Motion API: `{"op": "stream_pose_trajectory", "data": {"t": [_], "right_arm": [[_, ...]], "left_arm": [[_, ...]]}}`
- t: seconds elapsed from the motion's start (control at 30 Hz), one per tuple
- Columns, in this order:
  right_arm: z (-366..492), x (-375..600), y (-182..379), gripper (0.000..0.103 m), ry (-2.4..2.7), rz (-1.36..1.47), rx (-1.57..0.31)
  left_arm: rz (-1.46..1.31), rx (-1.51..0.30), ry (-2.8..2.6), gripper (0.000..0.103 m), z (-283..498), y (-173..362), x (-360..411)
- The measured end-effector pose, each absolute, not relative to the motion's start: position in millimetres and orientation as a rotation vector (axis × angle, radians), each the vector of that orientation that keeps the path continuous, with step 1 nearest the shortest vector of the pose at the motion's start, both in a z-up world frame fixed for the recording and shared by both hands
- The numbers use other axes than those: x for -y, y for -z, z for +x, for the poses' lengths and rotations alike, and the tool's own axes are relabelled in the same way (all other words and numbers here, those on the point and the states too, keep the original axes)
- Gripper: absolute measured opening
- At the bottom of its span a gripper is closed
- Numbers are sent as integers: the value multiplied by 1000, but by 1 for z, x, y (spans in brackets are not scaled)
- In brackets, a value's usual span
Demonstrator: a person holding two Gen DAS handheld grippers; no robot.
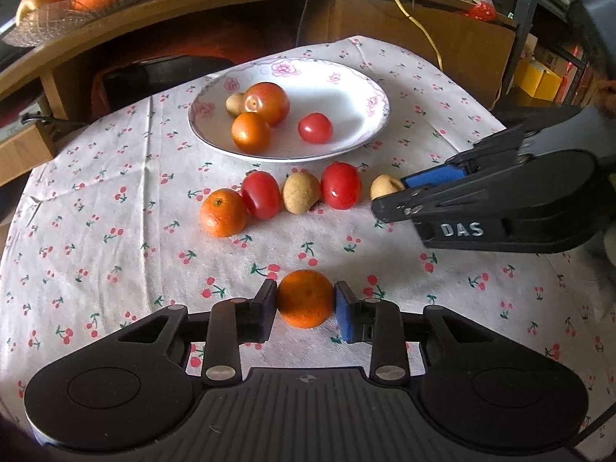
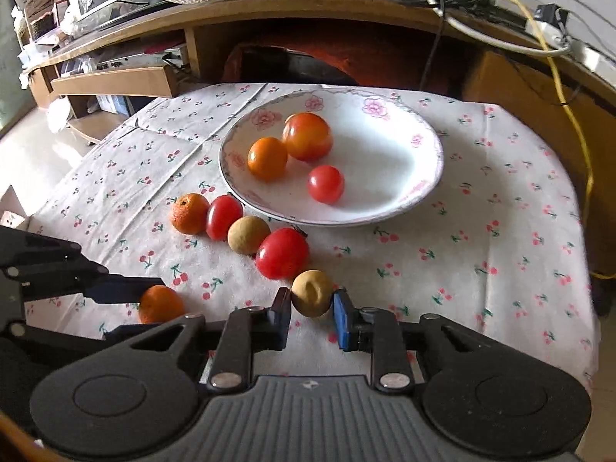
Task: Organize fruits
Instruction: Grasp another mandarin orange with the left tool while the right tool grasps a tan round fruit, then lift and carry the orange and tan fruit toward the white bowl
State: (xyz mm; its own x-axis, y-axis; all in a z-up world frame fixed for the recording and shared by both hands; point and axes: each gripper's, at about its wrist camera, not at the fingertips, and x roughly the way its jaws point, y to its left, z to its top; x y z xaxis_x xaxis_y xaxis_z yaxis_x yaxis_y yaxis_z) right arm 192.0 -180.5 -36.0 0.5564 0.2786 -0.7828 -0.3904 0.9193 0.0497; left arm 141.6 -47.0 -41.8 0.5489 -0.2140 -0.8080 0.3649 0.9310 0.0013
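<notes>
Fruits are lying in two groups on the worktop's cherry-print cloth (image 1: 115, 177): some in the flowered white plate (image 1: 346, 77), the rest in a curved row just in front of it. My left tool (image 1: 306, 300) is closing on a loose tangerine (image 1: 306, 298), with both pads touching its sides, nearer to me than the row and apart from it. My right tool (image 2: 312, 300) is gripping a small tan longan (image 2: 312, 298) at the row's right end; the left pad is pressing on it and the blue pad is sitting at its other side, the fruit resting just beside the big red tomato (image 2: 282, 253). Running leftward from there, the row is showing another tan longan (image 2: 248, 235), a smaller tomato (image 2: 223, 217) and a tangerine (image 2: 189, 213), each touching its neighbour. Inside the plate, an orange-red tomato (image 2: 307, 136), a small tangerine (image 2: 267, 158) and a small red tomato (image 2: 325, 184) are sitting on its left half; the left view is also showing a tan longan (image 1: 235, 104) behind them. A glass dish of oranges (image 1: 57, 11) is standing on the wooden shelf behind.
</notes>
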Motion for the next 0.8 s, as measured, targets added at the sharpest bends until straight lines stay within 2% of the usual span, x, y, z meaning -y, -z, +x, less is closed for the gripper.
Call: {"op": "stream_pose_trajectory", "data": {"t": [0.27,0.6,0.7,0.8], "right_arm": [[147,184,22,25,-421,-129,-898],[102,163,40,26,-448,-223,-951],[105,165,40,32,-468,-206,-964],[106,169,40,36,-472,-194,-958]], "left_arm": [[185,-939,366,40,115,36,45],[210,-934,367,41,98,41,43],[209,-930,369,43,97,40,41],[215,-934,370,51,98,39,39]]}}
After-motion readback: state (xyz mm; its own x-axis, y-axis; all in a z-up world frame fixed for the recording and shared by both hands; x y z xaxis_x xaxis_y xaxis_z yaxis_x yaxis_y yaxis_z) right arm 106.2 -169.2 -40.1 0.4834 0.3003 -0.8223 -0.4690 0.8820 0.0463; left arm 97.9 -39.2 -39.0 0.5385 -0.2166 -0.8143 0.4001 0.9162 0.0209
